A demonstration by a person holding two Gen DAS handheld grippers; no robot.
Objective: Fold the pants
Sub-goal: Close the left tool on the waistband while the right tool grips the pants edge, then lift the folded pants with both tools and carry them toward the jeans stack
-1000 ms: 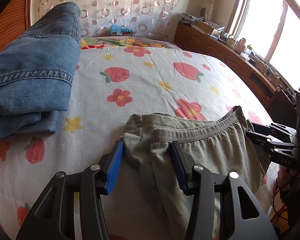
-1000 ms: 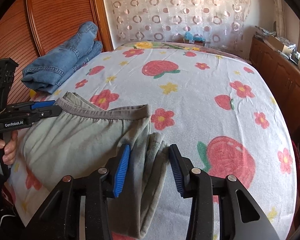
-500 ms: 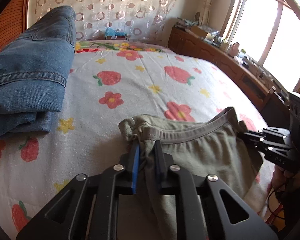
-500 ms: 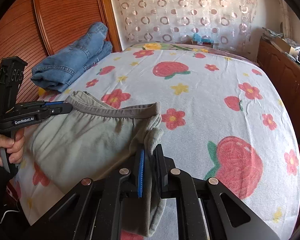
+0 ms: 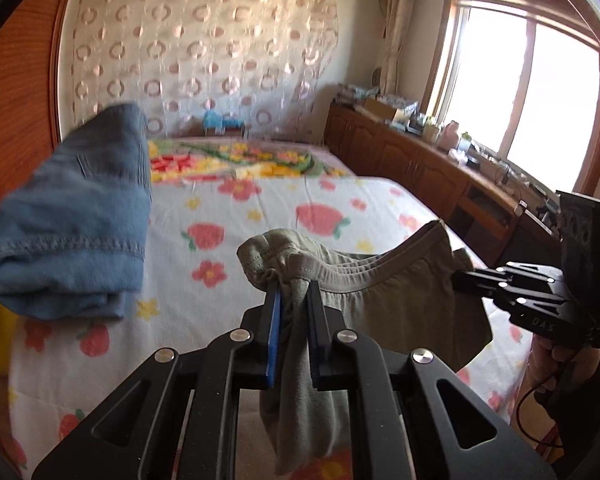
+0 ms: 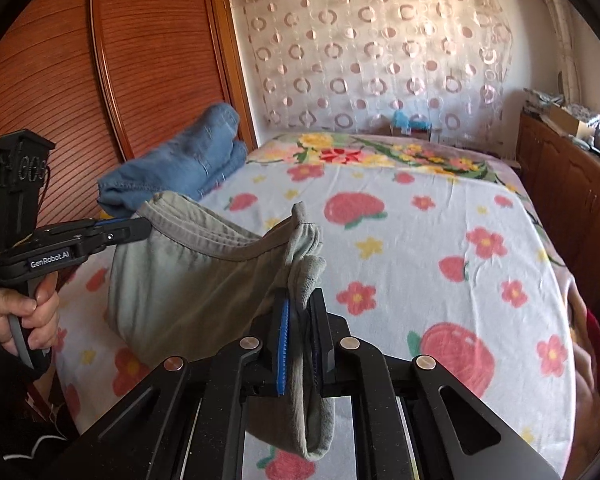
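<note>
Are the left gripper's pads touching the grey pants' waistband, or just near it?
Touching. The left wrist view shows the left gripper shut on the bunched waistband of the grey pants, cloth squeezed between both pads with no gap.

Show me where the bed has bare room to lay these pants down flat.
The widest bare patch of the bed runs ahead of the right gripper, from the pants out to the cabinets and up to the flowered blanket. The wardrobe side is crowded: folded jeans sit beyond the left gripper.
</note>
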